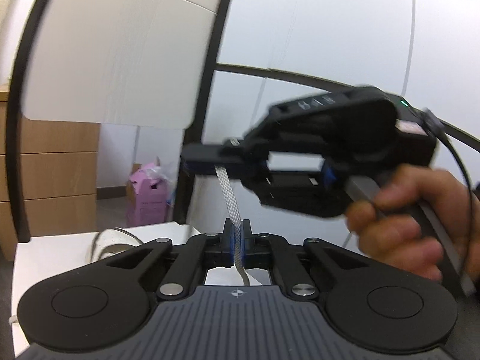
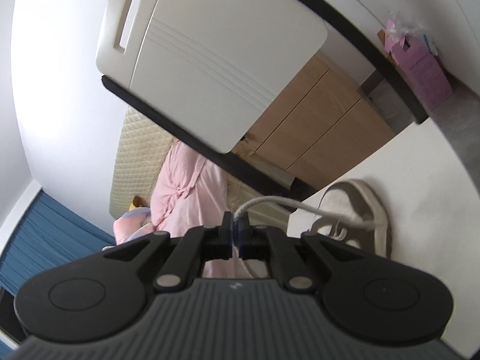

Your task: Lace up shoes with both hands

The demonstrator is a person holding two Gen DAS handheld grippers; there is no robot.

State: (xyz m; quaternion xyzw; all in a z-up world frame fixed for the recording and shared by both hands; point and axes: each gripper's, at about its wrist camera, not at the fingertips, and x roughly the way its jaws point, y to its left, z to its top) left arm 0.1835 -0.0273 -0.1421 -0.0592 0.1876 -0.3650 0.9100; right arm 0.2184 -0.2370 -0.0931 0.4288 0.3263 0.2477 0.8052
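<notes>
White shoe (image 2: 357, 210), apparently laced, shows only rightward.

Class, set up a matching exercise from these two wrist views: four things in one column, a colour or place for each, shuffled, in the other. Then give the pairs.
Things:
1. lace
2. shoe
3. carton
4. curtain

Descriptions:
A. blue, lower left of the right wrist view
B. pink, on the floor
C. clamped in both grippers' jaws
D. white, on the table

Pairs: 1-C, 2-D, 3-B, 4-A
</notes>
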